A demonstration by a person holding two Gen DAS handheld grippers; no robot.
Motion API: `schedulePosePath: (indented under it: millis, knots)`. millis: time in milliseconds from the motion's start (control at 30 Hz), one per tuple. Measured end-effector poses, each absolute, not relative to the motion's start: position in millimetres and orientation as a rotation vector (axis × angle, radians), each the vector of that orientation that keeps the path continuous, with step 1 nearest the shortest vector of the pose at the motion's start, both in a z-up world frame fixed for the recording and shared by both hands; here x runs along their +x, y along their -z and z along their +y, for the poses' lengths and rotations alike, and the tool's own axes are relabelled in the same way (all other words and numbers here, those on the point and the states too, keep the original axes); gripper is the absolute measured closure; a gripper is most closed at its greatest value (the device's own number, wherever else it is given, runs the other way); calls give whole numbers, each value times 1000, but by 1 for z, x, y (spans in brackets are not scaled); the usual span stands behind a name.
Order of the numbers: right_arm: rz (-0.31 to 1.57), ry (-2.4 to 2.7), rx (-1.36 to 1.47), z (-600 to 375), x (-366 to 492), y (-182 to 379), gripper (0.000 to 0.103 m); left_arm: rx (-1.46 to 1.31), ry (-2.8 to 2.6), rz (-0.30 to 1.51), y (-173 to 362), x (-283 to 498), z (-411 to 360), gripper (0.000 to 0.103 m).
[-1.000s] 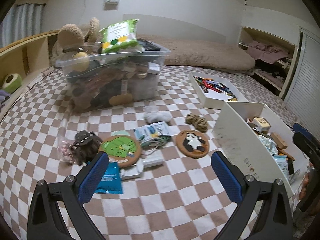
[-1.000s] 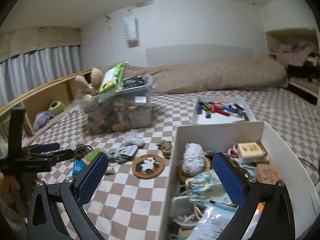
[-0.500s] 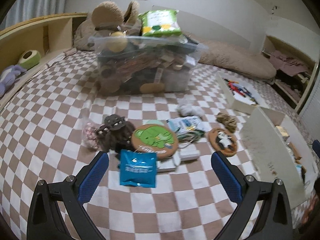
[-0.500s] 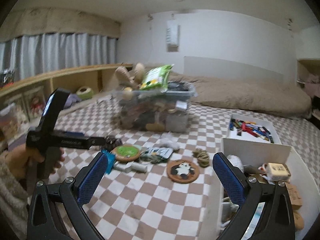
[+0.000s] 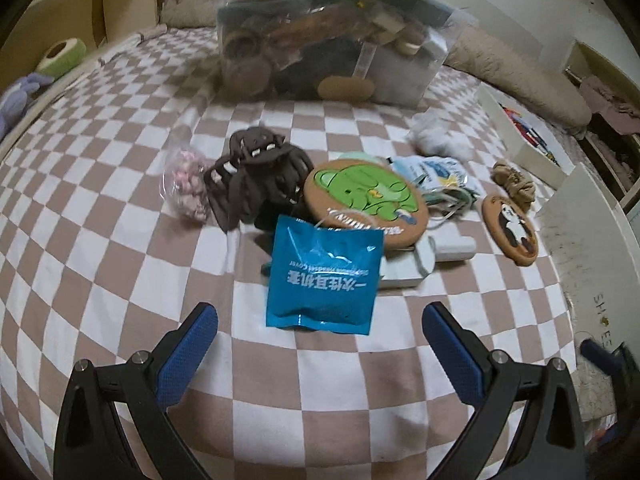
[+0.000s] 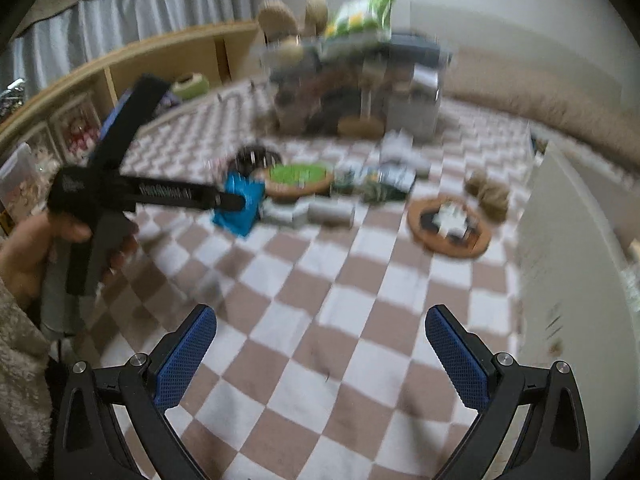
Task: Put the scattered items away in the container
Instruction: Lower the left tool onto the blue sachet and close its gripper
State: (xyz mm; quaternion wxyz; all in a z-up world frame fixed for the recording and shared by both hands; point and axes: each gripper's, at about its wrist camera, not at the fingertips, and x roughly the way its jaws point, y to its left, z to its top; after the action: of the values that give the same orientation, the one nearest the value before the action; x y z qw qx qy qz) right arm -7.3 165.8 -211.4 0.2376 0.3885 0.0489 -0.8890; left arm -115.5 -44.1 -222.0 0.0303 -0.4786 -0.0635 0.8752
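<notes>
Fingers on my left gripper [image 5: 320,328] were spread wide and empty, lined up on the blue sachet [image 5: 323,276] just beyond the tips. My read: that was the next pick, since it lay nearest and on top of the pile, its far edge overlapping the green coaster [image 5: 366,200]. Right gripper [image 6: 320,344] fingers were also apart, holding nothing, hovering over bare checkered bedspread [image 6: 340,320]; probably parked clear so the left had room.

The right view was motion-blurred, so detail there was poor. It did show the left gripper [image 6: 236,200] over the sachet, with a hand [image 6: 36,252] on its handle.

The white container [image 5: 580,232] sat at the right, its wall just beside the panda coaster [image 5: 510,226].

Count on the bed:
- two round coasters
- one sachet
- one brown hair claw [image 5: 256,176]
- one clear bag of pink bits [image 5: 186,188]
- one knotted brown cord [image 5: 514,184]
- one white fluffy lump [image 5: 438,136]
- one printed pouch with cords [image 5: 438,176]
- white blocks under the coaster, count unclear

Clear bin [image 5: 332,40] far back was already overfull.
</notes>
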Motion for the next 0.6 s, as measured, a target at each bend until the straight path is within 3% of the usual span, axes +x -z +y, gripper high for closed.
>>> schedulePosePath:
  millis: [400, 600]
  knots:
    - [165, 2398, 1310, 160, -21, 253, 0, -1517, -2710, -68, 239, -126, -32, 0]
    - [275, 2432, 1277, 152, -10, 255, 0, -1528, -2671, -131, 244, -128, -36, 0]
